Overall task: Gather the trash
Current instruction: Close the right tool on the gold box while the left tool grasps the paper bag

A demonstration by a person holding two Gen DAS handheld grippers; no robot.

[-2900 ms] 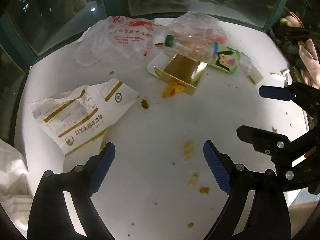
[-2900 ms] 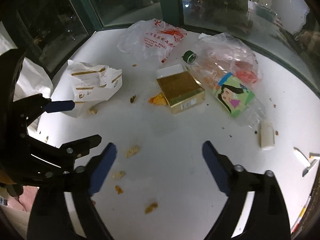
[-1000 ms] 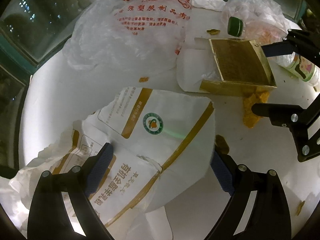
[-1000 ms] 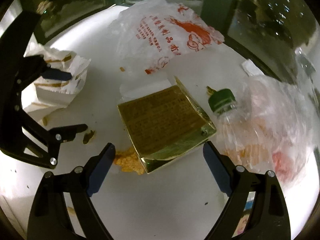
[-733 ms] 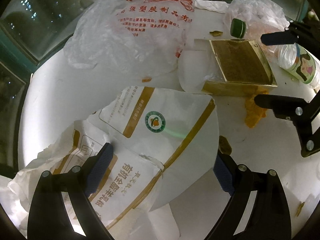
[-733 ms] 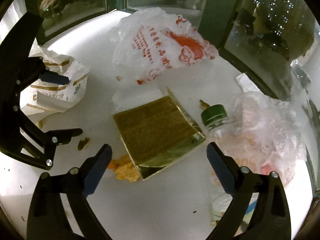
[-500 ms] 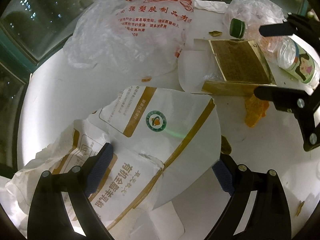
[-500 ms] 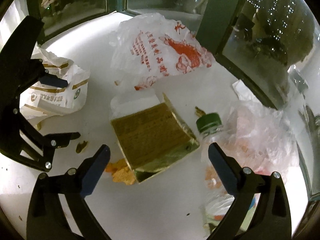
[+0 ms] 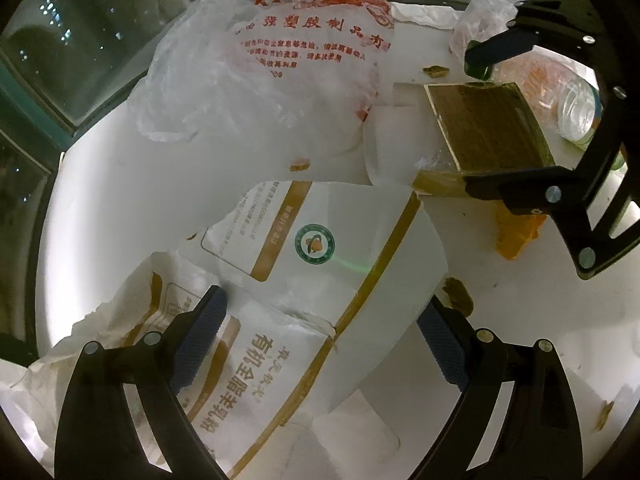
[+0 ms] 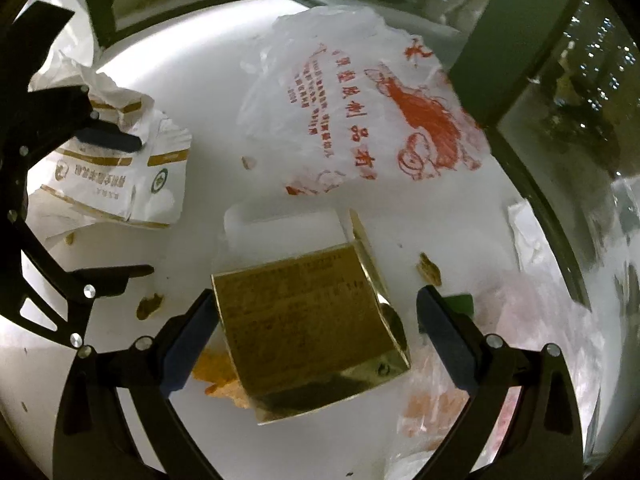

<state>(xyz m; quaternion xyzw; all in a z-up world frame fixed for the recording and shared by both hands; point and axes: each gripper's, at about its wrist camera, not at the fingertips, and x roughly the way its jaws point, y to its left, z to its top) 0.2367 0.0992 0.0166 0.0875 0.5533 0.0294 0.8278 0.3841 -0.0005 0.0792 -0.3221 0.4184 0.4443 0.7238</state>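
A torn white paper bag (image 9: 320, 248) with gold stripes lies on the white table (image 9: 520, 320). My left gripper (image 9: 320, 340) stands open astride the bag's near part, its pads not squeezing it. A gold box (image 10: 304, 312) lies flap-up between the fingers of my right gripper (image 10: 316, 340), which is wide open around it. In the left wrist view the right gripper (image 9: 468, 124) brackets the gold box (image 9: 484, 124). In the right wrist view the left gripper (image 10: 146, 206) sits over the paper bag (image 10: 120, 176).
A white plastic bag (image 10: 360, 112) with red print lies behind the box. A bottle's green cap (image 10: 460, 304) and a clear plastic bag (image 10: 520, 340) are to the right. Orange food scraps (image 10: 216, 372) lie by the box. Dark window glass (image 9: 80, 40) rims the table.
My right gripper has slid across the table and rolled, its jaws a little wider, and the gold box now sits closer between its fingers. The left gripper and paper bag have not moved.
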